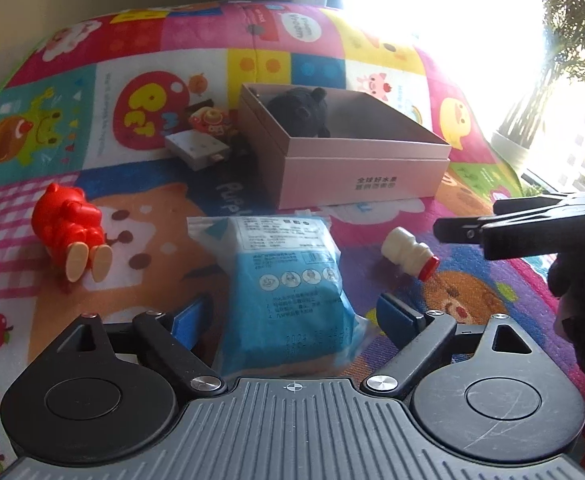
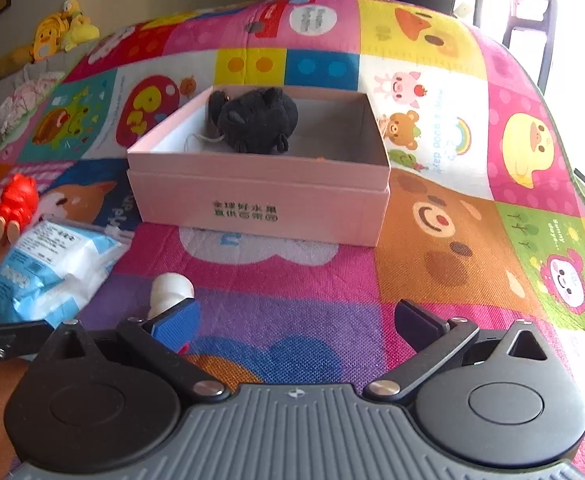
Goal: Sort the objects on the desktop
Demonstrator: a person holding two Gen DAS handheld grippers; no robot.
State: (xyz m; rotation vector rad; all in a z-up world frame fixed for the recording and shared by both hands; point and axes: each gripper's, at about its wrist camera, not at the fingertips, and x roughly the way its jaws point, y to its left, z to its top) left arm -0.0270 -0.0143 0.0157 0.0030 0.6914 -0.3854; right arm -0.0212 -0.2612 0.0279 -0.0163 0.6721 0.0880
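The left gripper (image 1: pixel 288 316) has its blue-padded fingers (image 1: pixel 396 314) spread wide on either side of the blue-and-white packet (image 1: pixel 288 280), whose near end lies between them; whether the pads touch the plastic cannot be told, and nothing is clamped. Ahead of those fingers and to their right lies the small white bottle (image 1: pixel 408 254) on its side, red cap toward the camera; ahead and to their left sits the red bear toy (image 1: pixel 70 228), feet showing; farther ahead stands the pink box (image 1: pixel 356 172) with the black plush (image 1: pixel 302 112) inside it, and left of the box a white block (image 1: pixel 198 148) and a small red-and-gold figure (image 1: pixel 212 120) lie close together.

The right gripper (image 2: pixel 296 320) is likewise released — fingers wide apart over the bare play mat (image 2: pixel 432 264), gripping nothing; the bottle sits just outside its left finger (image 2: pixel 176 320), partly hidden behind the pad; the packet lies farther left, and the box is straight ahead of the fingers, well apart — the plush rests in its far left corner.
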